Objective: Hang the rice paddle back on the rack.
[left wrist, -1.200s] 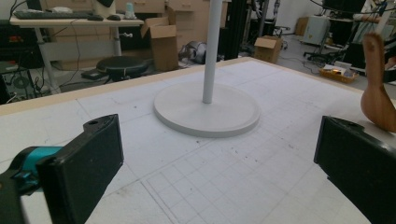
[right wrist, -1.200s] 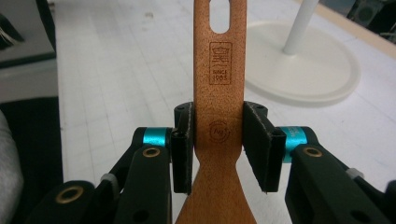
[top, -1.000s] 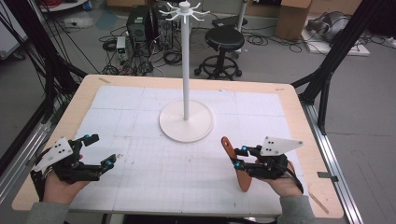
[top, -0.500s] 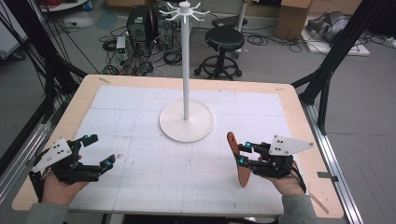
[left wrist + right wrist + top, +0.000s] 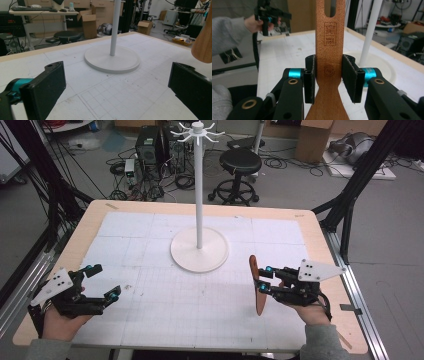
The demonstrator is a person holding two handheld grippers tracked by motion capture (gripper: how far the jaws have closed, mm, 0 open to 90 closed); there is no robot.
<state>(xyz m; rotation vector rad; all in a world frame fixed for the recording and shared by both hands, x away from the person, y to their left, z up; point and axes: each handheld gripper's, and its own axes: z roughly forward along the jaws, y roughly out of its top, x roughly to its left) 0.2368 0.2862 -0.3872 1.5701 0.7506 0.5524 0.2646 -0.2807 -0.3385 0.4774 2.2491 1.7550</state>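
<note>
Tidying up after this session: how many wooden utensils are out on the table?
1. A wooden spatula is clamped in the right gripper near the table's right front, beside the white stand. The left gripper is open, holding nothing.

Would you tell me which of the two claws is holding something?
The right claw, shut on the wooden spatula; the left claw is open with nothing between its jaws.

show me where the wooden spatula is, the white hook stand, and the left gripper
wooden spatula (image 5: 329,52): right gripper view, on its handle just above the jaws.
white hook stand (image 5: 199,251): high view, on its round base.
left gripper (image 5: 102,281): high view, midway between its fingertips.
</note>
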